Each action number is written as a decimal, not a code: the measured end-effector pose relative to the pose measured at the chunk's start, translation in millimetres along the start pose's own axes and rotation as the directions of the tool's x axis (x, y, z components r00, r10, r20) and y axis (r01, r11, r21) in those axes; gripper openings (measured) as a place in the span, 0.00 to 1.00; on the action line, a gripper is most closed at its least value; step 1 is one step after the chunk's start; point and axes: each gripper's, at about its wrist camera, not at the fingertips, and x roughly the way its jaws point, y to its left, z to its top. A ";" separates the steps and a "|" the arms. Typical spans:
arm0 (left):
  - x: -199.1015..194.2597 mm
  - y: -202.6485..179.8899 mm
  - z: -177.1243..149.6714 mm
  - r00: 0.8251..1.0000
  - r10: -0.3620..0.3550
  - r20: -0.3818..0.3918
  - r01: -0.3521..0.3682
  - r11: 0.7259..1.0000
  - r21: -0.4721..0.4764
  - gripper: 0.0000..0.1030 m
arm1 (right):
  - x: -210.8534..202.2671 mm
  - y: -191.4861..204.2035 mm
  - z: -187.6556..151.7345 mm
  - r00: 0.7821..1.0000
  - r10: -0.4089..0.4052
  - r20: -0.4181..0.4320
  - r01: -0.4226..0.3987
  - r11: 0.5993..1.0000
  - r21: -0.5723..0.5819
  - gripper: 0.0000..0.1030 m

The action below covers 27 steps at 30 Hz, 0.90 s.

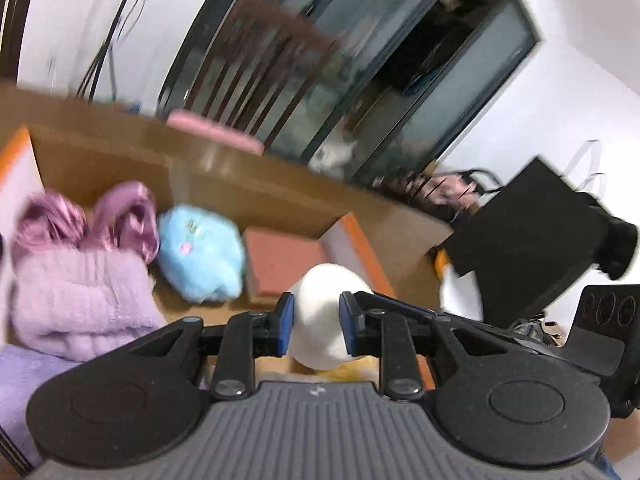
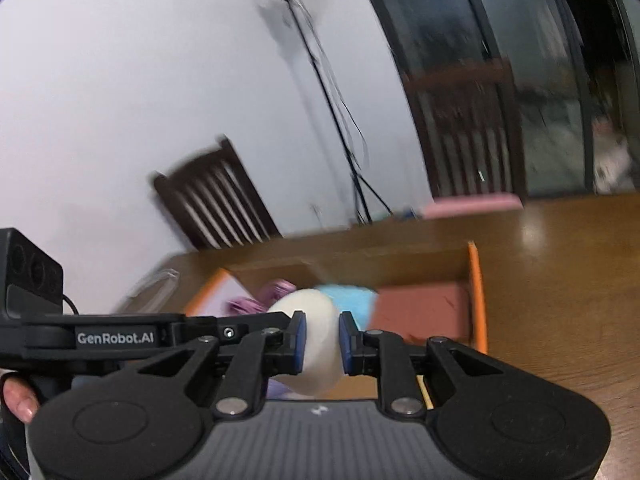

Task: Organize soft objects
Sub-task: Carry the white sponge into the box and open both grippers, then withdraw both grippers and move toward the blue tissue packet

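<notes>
A brown table (image 2: 560, 280) stands by a white wall (image 2: 120, 80). Dark chairs (image 2: 216, 200) flank a tripod (image 2: 340, 120); a glass door (image 1: 420, 80) is blurred.

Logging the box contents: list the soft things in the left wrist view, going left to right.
lilac knitted garment → blue plush toy → white soft object, clamped between the left gripper pads.

Each of the 2 fisheye views sits just behind its own gripper, tilted down over the brown surface (image 2: 560, 280) and close to it. Both share the open cardboard box (image 1: 120, 160) at frame centre and the dark chairs behind.
</notes>
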 end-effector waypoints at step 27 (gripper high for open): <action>-122.7 -53.9 -5.7 0.975 0.209 0.082 -0.221 0.958 0.185 0.73 | -100.2 56.2 24.8 0.975 -0.221 0.019 0.219 0.948 -0.232 0.45</action>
